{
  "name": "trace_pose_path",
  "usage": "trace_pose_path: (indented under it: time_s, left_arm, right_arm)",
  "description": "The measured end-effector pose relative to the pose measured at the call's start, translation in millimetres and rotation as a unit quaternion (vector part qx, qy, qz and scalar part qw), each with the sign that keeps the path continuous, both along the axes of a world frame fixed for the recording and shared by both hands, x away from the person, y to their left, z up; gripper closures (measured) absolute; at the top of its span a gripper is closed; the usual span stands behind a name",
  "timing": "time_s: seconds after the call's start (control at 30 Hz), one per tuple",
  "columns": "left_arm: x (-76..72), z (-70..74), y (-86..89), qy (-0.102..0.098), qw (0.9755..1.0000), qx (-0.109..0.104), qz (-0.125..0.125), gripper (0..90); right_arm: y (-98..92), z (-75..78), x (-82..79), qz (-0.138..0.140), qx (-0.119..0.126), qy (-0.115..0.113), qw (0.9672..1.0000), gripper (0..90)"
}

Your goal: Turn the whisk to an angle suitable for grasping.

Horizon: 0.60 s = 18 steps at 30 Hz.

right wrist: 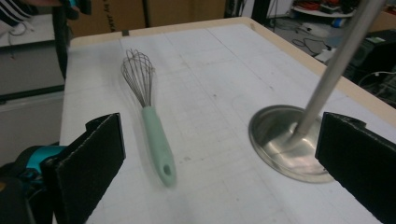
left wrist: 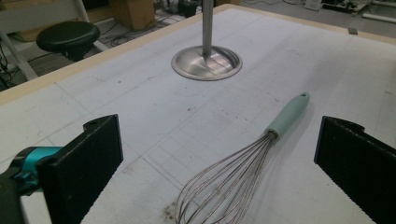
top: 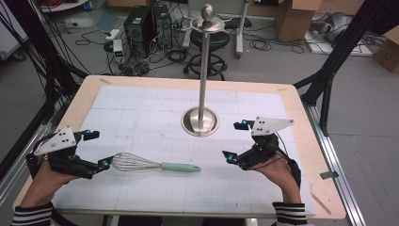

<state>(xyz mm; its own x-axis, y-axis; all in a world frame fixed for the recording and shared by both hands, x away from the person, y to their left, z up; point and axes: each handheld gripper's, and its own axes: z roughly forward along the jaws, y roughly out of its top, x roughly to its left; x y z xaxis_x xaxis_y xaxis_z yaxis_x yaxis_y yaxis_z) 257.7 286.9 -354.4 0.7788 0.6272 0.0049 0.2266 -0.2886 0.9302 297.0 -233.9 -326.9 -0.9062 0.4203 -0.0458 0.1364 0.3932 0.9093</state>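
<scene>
Two grippers flank one whisk (top: 155, 165), and we hold nothing yet. The whisk lies flat on the mat (top: 141, 108), its wire head toward our left and its green handle toward the right, between our hands and just in front of the stand (top: 201, 120). Our left gripper (top: 96, 149) sits low at the wire end with its jaws spread wide; in the left gripper view the wires (left wrist: 224, 186) run up between the two black jaws, though neither jaw touches them. Our right gripper (top: 236, 142) is also wide open and empty, set apart from the handle tip; in its own view the handle (right wrist: 159, 140) lies just beside one jaw and the stand's base (right wrist: 285, 140) by the other. We judge the stand, a tall pole with hooks on top, to be where the whisk should hang, which would explain the hole in the handle end (left wrist: 304, 96). The right gripper looks better placed to take the handle, as it keeps that hole free.
</scene>
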Motion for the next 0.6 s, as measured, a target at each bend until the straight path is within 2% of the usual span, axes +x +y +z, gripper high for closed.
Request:
trace_pose_path:
  time_s: [0.33, 0.6]
  left_arm:
    - [3.4, 2.4, -1.0, 0.005, 1.0000, 0.001, -0.007, 1.7]
    - [4.5, 3.4, -6.0, 0.005, 0.9999, 0.007, -0.011, 1.7]
  right_arm:
    - [-30.5, -16.4, -11.3, -0.033, 0.025, 0.002, 0.9991, 0.5]
    - [-48.2, -17.2, -18.0, -0.050, 0.041, 0.005, 0.9979, 0.5]
